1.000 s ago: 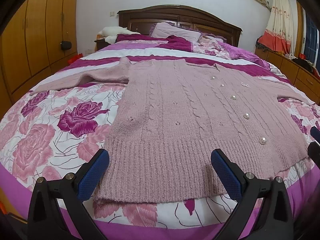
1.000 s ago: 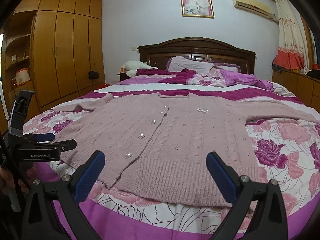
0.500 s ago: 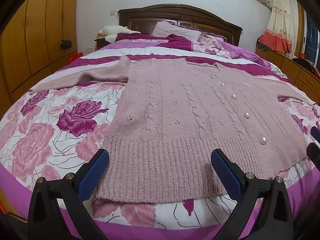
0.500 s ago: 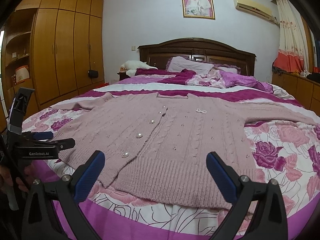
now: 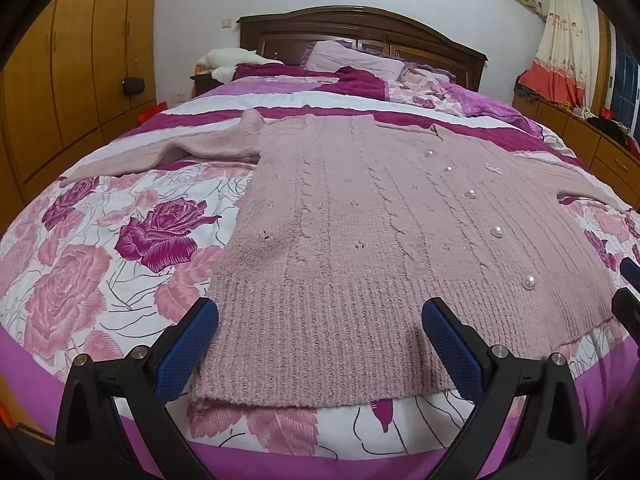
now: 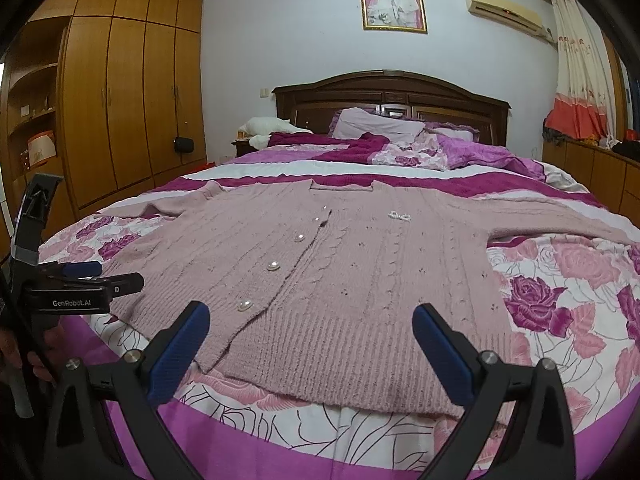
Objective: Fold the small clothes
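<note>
Pink cable-knit cardigan with pearl buttons lies flat on the rose-print bedspread at twelve o'clock; my left gripper and right gripper gape above its hem.

Home bedroom: double bed with floral bedspread, dark wooden headboard, built-in wardrobes, framed wedding photo, wall air conditioner.

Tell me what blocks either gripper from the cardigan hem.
Nothing visible. The left gripper and right gripper have open jaws just short of the cardigan hem, with only bedspread beneath.
</note>
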Available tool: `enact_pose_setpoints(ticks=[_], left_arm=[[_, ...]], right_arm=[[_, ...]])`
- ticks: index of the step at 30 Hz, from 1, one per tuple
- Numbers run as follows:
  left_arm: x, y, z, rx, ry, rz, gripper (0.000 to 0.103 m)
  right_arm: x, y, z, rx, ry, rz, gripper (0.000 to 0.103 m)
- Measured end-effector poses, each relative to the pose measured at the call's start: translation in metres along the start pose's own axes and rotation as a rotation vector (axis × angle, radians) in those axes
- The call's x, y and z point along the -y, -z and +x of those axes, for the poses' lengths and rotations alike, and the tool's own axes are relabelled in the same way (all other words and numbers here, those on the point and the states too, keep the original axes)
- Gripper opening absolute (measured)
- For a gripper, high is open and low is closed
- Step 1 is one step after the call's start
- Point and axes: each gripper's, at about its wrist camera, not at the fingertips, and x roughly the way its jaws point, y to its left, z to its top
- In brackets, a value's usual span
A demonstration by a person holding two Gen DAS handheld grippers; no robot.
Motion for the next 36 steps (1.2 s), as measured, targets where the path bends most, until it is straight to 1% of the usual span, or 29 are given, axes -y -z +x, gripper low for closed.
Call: enact_pose_setpoints(ticks=[21, 30, 32, 34, 36], left_arm=[[-0.003, -0.001, 0.002, -0.008, -0.009, 0.006, 0.084], [-0.007, -0.003, 0.001, -0.008, -0.002, -0.014, 0.084], [-0.008, -0.003, 0.001, -0.011, 0.001, -0.022, 0.084], [-0.009, -0.003, 0.002, -0.012, -0.003, -0.021, 0.084], [-0.009, -0.003, 0.002, -0.012, -0.005, -0.021, 0.084]], right_arm=[[0.002, 0.001, 0.004, -0.025, -0.007, 0.02, 0.103], [0.003, 0.002, 0.006, -0.034, -0.005, 0.02, 0.103], [0.003, 0.003, 0.007, -0.042, 0.016, 0.012, 0.103], [0.002, 0.004, 0.01, -0.056, 0.069, -0.01, 0.103], [0.005, 0.005, 0.012, -0.067, 0.084, -0.01, 0.103]])
